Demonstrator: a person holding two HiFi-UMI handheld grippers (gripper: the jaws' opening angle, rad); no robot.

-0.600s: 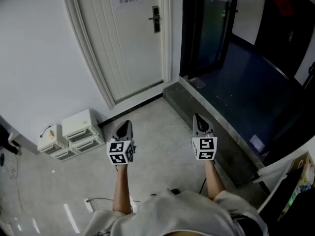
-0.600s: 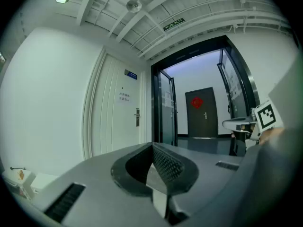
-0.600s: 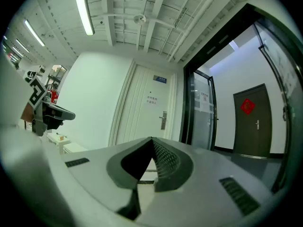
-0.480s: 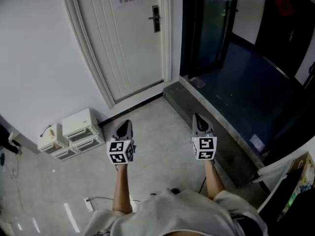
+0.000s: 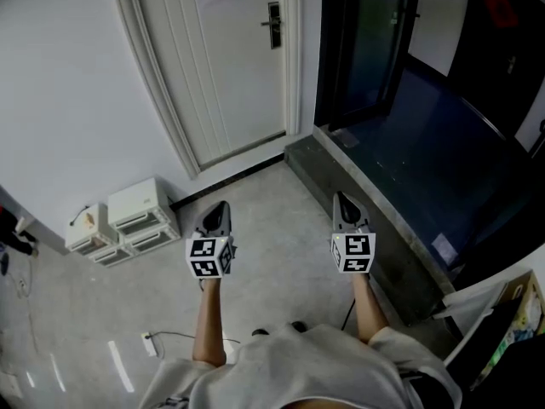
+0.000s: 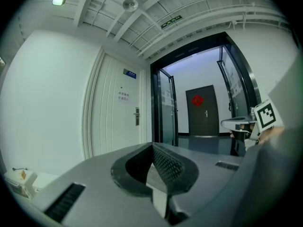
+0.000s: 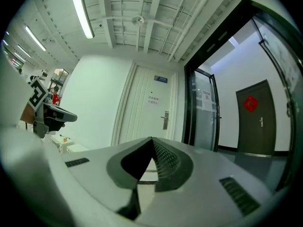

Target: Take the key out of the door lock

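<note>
head view: seen from above, left gripper (image 5: 218, 210) and right gripper (image 5: 343, 203) held out side by side over a pale floor, both aimed at a white door (image 5: 230, 75) well ahead. door lock (image 5: 274, 24) with a lever handle near the door's right edge. key too small to make out there. compared with half a second ago, lock now slightly higher and further right in frame, grippers in much the same spots. probably a small lean or step toward the door, so the approach is only just starting.

left gripper view: jaws closed tip to tip, nothing between them. door lock (image 6: 137, 117) far beyond, just left of a dark glass doorway (image 6: 163, 112).

right gripper view: jaws pressed together, empty. door lock (image 7: 165, 120) ahead, above the tips and well apart from them. still to come: closing most of the distance, then parting the jaws before any grasp on the key.
</note>
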